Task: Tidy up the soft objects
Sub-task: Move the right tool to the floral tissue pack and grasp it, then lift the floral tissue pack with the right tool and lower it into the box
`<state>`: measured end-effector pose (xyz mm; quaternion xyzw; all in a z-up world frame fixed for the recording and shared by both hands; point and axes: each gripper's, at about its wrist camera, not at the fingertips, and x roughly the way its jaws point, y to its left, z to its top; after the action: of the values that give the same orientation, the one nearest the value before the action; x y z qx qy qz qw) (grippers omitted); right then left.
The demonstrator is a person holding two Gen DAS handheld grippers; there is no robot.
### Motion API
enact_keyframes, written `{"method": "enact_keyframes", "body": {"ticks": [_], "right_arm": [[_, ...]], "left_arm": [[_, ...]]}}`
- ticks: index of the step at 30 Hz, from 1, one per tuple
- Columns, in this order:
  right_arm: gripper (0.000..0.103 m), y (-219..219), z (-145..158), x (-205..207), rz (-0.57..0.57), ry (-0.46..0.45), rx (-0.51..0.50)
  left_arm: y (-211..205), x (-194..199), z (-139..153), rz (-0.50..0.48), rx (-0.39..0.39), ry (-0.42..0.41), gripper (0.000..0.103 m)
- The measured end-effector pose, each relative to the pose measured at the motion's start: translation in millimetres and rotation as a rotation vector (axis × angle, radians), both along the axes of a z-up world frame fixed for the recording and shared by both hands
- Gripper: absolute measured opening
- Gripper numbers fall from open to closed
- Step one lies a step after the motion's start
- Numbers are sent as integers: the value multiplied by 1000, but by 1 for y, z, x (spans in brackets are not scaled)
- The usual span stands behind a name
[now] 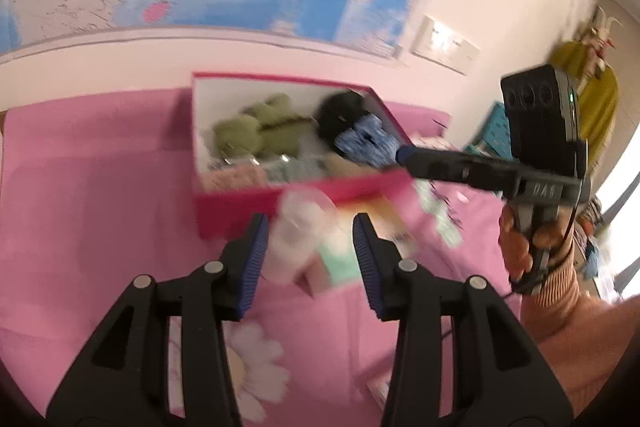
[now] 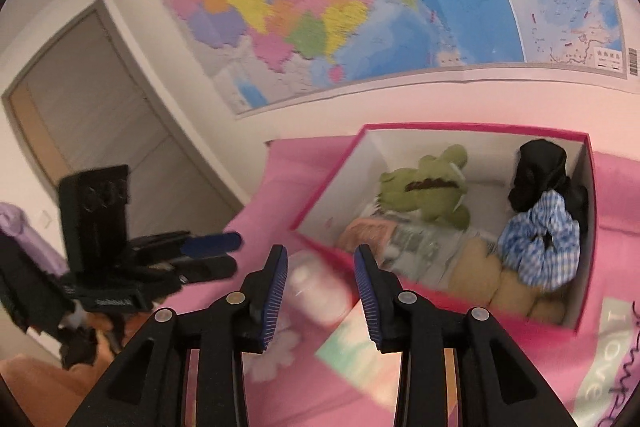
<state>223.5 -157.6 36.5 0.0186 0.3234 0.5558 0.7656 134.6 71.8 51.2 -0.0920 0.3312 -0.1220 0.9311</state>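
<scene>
A pink box (image 1: 240, 197) (image 2: 332, 175) stands open on the bed. In it lie a green plush toy (image 1: 260, 133) (image 2: 424, 191), a black cloth (image 1: 340, 113) (image 2: 540, 167), a blue checked fabric piece (image 1: 368, 145) (image 2: 540, 247) and a tan plush (image 2: 492, 277). A blurred pale pink and mint soft thing (image 1: 304, 239) (image 2: 316, 287) sits just before the box's near wall. My left gripper (image 1: 311, 249) (image 2: 212, 257) frames it, open. My right gripper (image 2: 320, 279) (image 1: 402, 154) is open too, its tips by the box's front right corner.
The pink bedsheet (image 1: 100, 187) has a daisy print (image 1: 248, 359) near me and a mint lettered patch (image 2: 608, 347) at the right. A wall map (image 2: 360, 7) hangs behind the box. A door (image 2: 100, 107) is at the left. A hand (image 1: 524, 247) grips the right tool.
</scene>
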Motion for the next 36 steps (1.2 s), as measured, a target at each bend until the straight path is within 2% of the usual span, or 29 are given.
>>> {"method": "enact_keyframes", "body": {"ticks": [3,8,13,19,22,29,32,36], "right_arm": [[35,-18,3,-23,33,-11,7],[36,-41,-10,-50,56,-7,-26],[36,-62,-41,-66,50,45,-98],[36,-70,-96,-82,73,159,-206],[36,-66,-120,-90,95,206,-253],[36,-69,-143,-102,129,271,-269],[28,-67,-147,-105,137,276,-270],[26,-67,-147,-107,122,260,-265]], "left_arm": [[-12,-16,-11,-49,-9,20,48],[-34,-35,-40,-135,-37,105,51],[-50,-46,-63,-196,-59,188,51],[-66,-60,-98,-252,-105,308,51],[-72,-65,-111,-256,-92,355,51],[-80,-74,-123,-268,-115,389,50],[-83,-73,-123,-271,-125,390,41],[-81,-70,-121,-257,-135,384,41]]}}
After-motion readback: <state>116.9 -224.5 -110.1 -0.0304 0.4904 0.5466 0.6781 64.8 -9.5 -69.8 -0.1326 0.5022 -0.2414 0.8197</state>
